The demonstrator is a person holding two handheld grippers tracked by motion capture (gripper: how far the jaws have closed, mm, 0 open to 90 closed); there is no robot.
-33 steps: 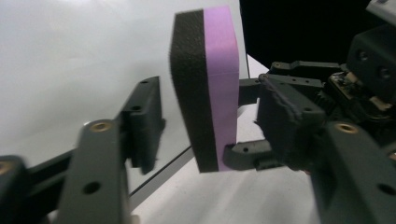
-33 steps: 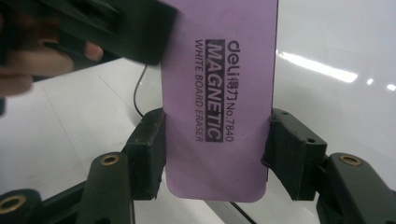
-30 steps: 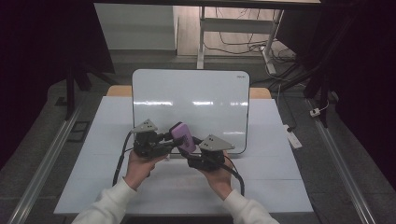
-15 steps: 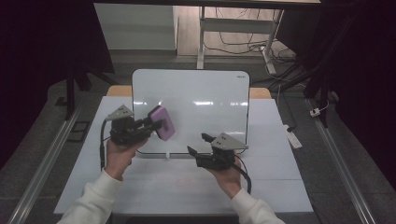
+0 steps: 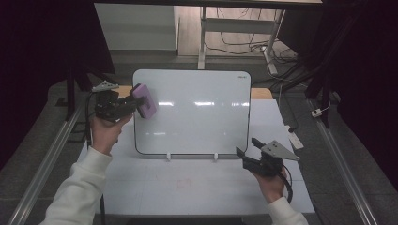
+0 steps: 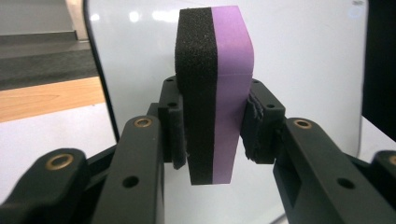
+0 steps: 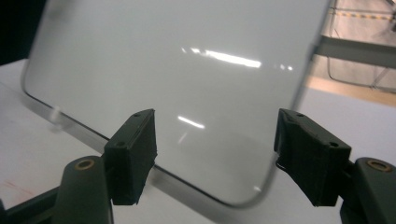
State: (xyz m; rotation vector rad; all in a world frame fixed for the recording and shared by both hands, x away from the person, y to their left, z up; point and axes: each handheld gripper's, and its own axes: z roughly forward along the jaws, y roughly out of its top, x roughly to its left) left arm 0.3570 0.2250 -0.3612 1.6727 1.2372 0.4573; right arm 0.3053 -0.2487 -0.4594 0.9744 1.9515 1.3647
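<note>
Gripping a purple-and-black eraser between its jaws, the left hand-held gripper is raised at the upper left corner of the whiteboard. In the left gripper view the eraser stands upright, black foam side to the left and purple side to the right, clamped at its lower half, with the whiteboard behind it; whether the foam touches the board surface is hard to tell from these angles. The whiteboard stands propped on the white tabletop. The right hand-held gripper sits low near the board's lower right corner, jaws spread apart and grasping nothing. In the right gripper view the board's rounded corner lies between the parted jaws.
</note>
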